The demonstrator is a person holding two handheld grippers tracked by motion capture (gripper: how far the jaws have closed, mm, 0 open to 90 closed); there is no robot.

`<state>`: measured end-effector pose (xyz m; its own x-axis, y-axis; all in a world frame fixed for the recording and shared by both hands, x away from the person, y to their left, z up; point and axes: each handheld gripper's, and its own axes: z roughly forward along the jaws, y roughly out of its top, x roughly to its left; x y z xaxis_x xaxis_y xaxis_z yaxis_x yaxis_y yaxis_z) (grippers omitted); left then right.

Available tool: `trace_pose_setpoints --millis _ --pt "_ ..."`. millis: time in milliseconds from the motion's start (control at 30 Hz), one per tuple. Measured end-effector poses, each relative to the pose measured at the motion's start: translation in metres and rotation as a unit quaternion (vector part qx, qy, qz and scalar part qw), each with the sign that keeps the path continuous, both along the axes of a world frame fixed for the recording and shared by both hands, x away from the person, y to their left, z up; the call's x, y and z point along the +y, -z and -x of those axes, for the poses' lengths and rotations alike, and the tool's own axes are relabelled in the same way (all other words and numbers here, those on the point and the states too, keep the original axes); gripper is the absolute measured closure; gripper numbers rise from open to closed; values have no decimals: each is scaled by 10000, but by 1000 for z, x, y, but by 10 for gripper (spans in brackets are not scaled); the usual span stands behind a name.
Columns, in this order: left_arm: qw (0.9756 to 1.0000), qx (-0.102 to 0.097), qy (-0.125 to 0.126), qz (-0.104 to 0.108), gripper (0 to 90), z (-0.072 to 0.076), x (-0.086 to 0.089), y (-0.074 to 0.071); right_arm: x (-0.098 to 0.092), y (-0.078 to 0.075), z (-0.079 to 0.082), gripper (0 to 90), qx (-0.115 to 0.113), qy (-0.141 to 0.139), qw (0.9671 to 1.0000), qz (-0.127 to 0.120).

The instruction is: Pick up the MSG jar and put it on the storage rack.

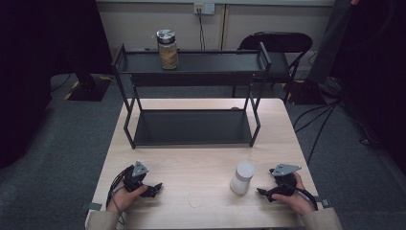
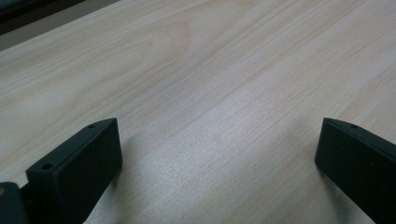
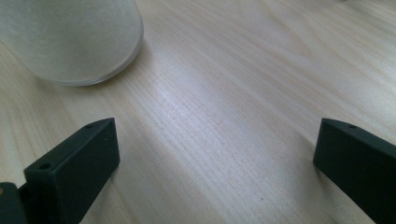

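A white frosted jar stands upright on the near right part of the wooden table, just to the left of the right gripper, which a hand holds low over the tabletop with its jaws pointing toward the jar. In the right gripper view the jaws stand wide apart with only bare wood between them, and the jar's rounded base sits ahead and off to one side, not between them and not touching either jaw. The left gripper rests near the table's front left corner, well apart from the jar; its jaws are likewise spread wide over bare wood. Farther back stands a black two-tier rack, and a glass jar with a metal lid stands on its upper shelf.
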<state>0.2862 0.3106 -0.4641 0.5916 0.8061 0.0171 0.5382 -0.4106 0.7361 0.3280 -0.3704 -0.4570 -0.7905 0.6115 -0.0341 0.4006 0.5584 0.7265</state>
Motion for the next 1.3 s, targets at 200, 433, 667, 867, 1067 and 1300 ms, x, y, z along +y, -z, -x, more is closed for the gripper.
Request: trace_pose_setpoints --millis 200,433,667,867,1067,1300 --pt "10000 -1 -2 0 0 0 0 0 0 0 0 0 2 1 10000 1" --pt "10000 0 0 -1 0 0 0 0 0 0 0 0 7 -2 10000 -9" --pt "10000 0 0 1 0 0 0 0 -3 -3 -1 5 87 -39 9999 -44" --pt "10000 -1 -3 0 0 0 0 0 0 -10 -1 5 68 -136 9999 59" --pt "10000 -4 -6 11 0 0 0 0 1 -20 0 7 6 -306 9995 7" --pt "10000 -2 3 0 0 0 0 0 0 -35 -4 5 34 -494 9987 -116"
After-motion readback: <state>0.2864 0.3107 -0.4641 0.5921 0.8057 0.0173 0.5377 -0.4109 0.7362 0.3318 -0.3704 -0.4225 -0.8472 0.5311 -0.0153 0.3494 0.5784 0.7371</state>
